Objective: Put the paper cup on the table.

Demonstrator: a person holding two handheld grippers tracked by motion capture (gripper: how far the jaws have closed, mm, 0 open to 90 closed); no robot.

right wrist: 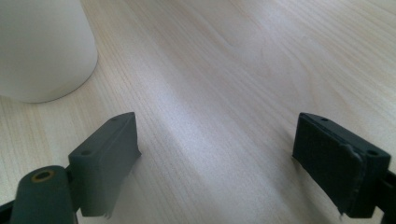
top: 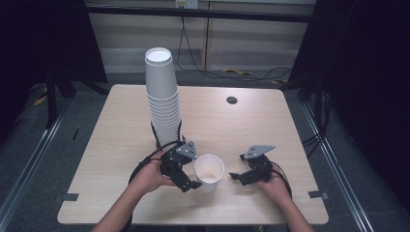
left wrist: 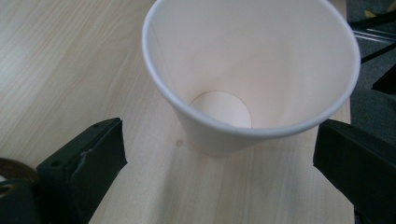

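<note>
Furthest left on the pale wood-grain table stands my tall stack of white paper cups, nested upside down and rising toward the far side, a little left of the table's middle. A black cable loops around its foot.

Just in front of that stack, my left hand holds the left gripper, a black two-jaw tool with a grey three-cornered plate on top. Its jaws are spread wide and grip nothing. In the left gripper view the single white paper cup stands upright, mouth up, between and just beyond the two black jaws, with bare wood showing on either side of its base, so neither jaw touches it. I can see straight down to its round bottom.

From above, that same white cup sits near the front edge, close to the middle, immediately right of my left tool and well left of my right one.

Further right, my right hand holds the right gripper, the same black build. Its jaws are also parted wide, with only table grain between them. In the right gripper view the cup's white wall stands at the upper left, apart from the jaws.

A small dark round hole lies in the tabletop far back on the right.
</note>
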